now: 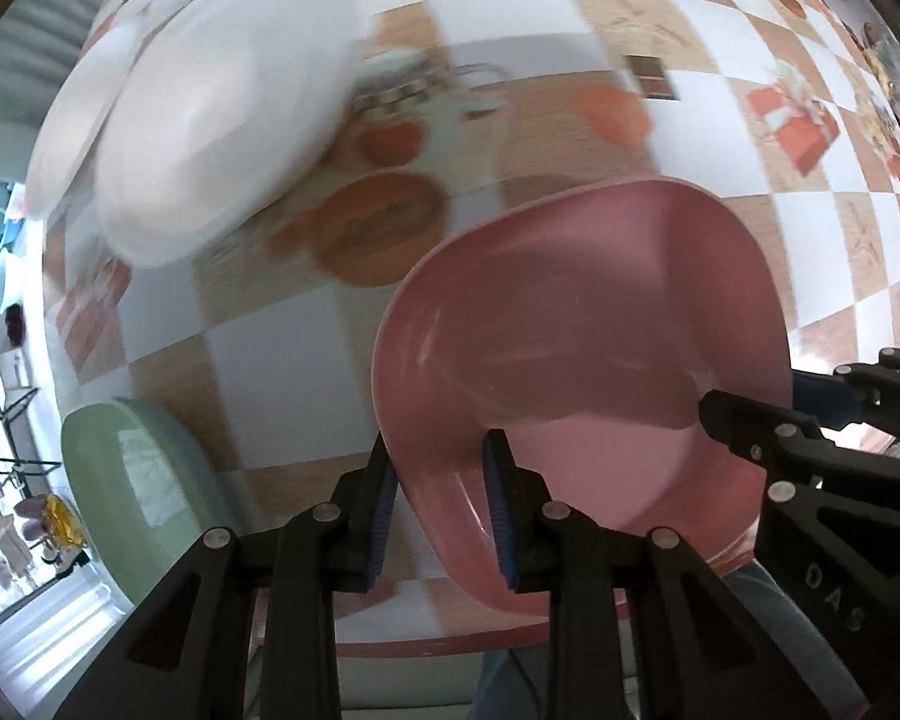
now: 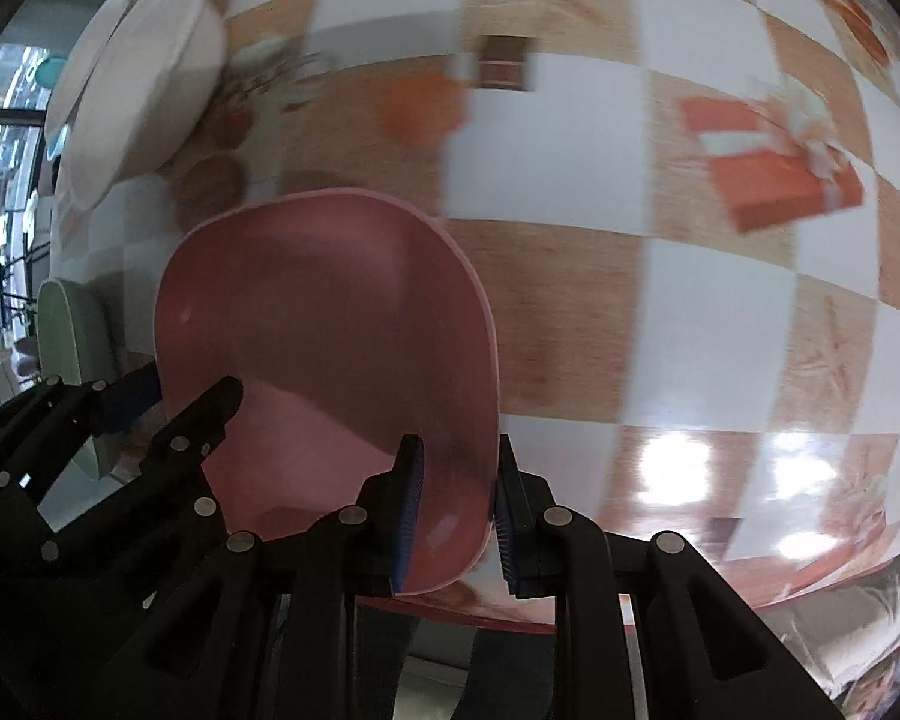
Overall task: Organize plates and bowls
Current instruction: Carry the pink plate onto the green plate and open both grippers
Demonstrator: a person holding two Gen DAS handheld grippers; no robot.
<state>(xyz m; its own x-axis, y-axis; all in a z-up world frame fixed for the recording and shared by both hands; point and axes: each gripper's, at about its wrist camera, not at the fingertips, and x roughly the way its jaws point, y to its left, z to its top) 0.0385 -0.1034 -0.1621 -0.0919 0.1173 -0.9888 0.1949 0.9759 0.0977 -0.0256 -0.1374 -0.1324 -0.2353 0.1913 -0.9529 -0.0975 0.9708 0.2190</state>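
Gripping opposite rims, the left gripper and right gripper were both clenched on a pink plate, held above the checkered desk. White plates lay far left, a green plate nearer. Carrying it well probably meant keeping both hands level and moving together (uneven pulls could twist it free). The letters "DAS" showed on the right gripper.

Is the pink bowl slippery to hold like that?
Probably a bit: the pink bowl looks smooth and shiny. It likely stays stiff, since its rim keeps its shape where the left gripper and right gripper pinch opposite sides. Held only by thin edges, it could tilt if one side lets go.
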